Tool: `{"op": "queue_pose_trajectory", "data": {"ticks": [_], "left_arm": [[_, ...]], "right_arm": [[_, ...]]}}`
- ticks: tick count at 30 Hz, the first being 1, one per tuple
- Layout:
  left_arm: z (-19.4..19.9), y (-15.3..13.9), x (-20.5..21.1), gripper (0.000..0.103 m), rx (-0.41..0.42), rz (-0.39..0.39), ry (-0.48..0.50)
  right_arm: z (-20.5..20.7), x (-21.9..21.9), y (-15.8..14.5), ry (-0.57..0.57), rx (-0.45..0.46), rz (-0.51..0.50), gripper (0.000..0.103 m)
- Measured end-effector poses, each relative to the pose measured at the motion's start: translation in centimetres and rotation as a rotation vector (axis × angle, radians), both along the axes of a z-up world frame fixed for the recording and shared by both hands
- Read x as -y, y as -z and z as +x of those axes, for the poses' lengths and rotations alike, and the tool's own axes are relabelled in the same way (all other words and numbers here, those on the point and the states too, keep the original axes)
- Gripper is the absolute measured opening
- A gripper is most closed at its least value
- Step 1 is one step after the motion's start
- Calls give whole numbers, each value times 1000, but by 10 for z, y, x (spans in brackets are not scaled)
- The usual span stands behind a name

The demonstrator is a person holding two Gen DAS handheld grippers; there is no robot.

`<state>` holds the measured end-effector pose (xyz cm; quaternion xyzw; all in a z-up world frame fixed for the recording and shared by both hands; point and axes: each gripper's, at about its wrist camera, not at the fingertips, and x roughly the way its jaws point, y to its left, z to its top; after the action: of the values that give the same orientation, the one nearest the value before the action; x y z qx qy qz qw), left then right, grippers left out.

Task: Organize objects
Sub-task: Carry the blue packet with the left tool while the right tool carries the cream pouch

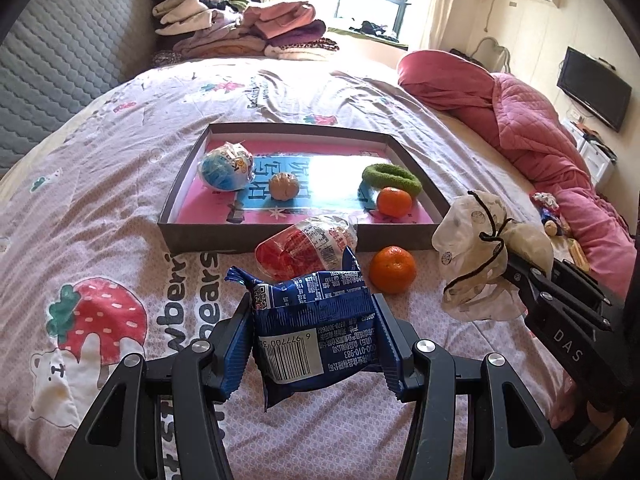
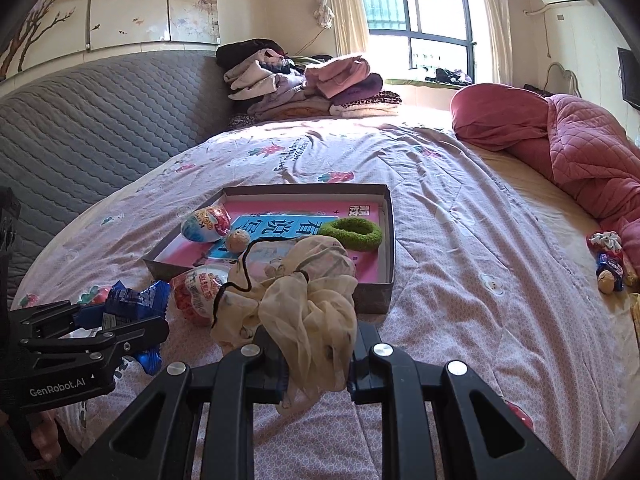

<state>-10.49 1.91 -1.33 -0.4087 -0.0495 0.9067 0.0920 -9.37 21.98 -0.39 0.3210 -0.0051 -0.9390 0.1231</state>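
My left gripper (image 1: pixel 314 332) is shut on a blue snack packet (image 1: pixel 316 328), held above the bed in front of a shallow grey box tray (image 1: pixel 208 236). My right gripper (image 2: pixel 316 354) is shut on a cream fabric scrunchie with a black cord (image 2: pixel 304 296), just right of the tray's near corner; the scrunchie also shows in the left wrist view (image 1: pixel 480 256). In the tray lie a blue toy egg (image 1: pixel 226 168), a walnut (image 1: pixel 284 186), a green hair tie (image 1: pixel 392 178) and a tangerine (image 1: pixel 394 201). A red toy egg (image 1: pixel 304 246) and a second tangerine (image 1: pixel 392 269) lie on the bedspread before the tray.
The bed has a pink strawberry-print cover (image 1: pixel 100 200). A pink quilt (image 1: pixel 532 128) lies bunched at the right, with small snacks (image 2: pixel 608 260) beside it. Folded clothes (image 1: pixel 240 28) are stacked at the far end. A grey padded headboard (image 2: pixel 100 120) runs along the left.
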Motion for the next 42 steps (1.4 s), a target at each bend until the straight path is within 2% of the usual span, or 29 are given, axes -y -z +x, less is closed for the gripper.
{"op": "queue_pose_trajectory", "data": {"ticks": [9,21,33,42], "left_arm": [[-1,-4,7,57,-16,7,-14],[-16,-15,12,57,-56,-2,-8],[-41,-28,16,57,-82,-20,25],[-66,-37,25,57,-113,-29,23]], "right_arm": [[0,2,1,-7,0,7,21],[-3,8,-17,-14,-40,5,21],[-26,17,-47,-15,-114,28,21],[-47,21,-54,-9,-151,38,21]]}}
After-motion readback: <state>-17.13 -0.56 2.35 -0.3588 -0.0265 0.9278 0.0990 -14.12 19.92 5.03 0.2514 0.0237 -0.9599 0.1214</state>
